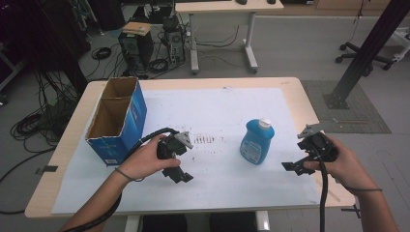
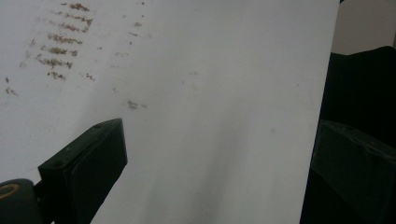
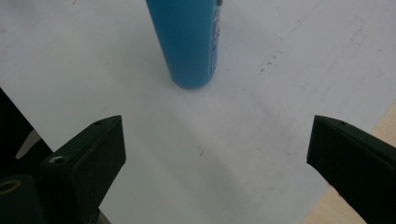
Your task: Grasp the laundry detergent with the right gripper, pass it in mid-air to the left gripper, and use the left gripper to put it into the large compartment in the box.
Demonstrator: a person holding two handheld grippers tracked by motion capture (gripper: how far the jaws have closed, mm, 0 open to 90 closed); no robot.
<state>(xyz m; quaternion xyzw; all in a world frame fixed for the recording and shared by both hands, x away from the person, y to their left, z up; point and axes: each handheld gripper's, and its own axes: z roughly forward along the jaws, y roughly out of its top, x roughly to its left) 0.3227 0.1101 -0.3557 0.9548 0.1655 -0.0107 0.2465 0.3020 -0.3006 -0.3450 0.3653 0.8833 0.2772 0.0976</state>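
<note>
Bottle [image 1: 256, 142]: blue plastic, white cap, upright right of centre in the high view, on the white sheet [image 1: 217, 104]. Likely light, smooth, slippery; grip the flat body mid-height. Right gripper [image 1: 296, 166]: jaws wide, empty, facing it. Left gripper [image 1: 179, 175]: jaws wide, empty.

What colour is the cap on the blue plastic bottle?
White cap on the blue plastic bottle; clearest in the high view.

High view looks forward and down over the whole table [image 1: 295, 92]. Both gripper views sit low, close over the white sheet [image 1: 217, 111]; right one faces the bottle [image 3: 187, 42].
</note>
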